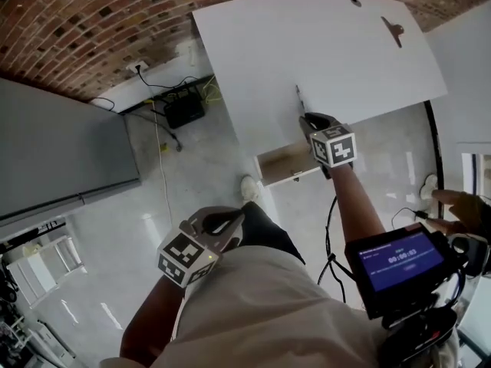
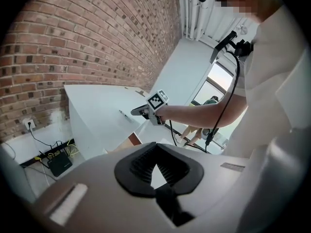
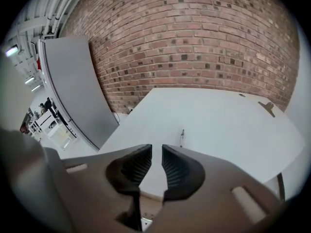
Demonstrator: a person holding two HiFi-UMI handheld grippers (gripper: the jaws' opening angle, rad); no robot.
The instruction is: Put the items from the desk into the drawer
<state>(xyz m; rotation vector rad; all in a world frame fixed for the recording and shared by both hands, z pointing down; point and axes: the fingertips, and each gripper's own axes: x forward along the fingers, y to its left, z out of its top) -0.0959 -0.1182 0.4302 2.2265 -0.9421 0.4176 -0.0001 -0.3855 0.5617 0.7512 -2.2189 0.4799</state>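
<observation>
Lowest in the head view, by the person's hip, the left gripper (image 1: 230,222) hung clenched, its tips meeting on nothing. Higher up, right of centre, the right gripper (image 1: 305,118) reached over the open drawer (image 1: 285,163), which stuck out from under the near edge of the white desk (image 1: 322,44). Its jaws stood released, with a narrow gap between them and nothing in it. Just beyond its tips, on the desk close to that edge, lay a pen (image 1: 298,98). The pen's long axis ran away from the claw, nearly in line with its reach. In the right gripper view the pen (image 3: 182,137) sat just above the gap and slightly to its right. The right gripper was much the nearer of the two, and a short push forward with a slight drift right would likely put the jaws either side of the shaft. Farther off, in the upper right, a binder clip (image 1: 393,29) lay well apart from the pen, and past it was a small dark thing (image 1: 355,2) too small to tell
</observation>
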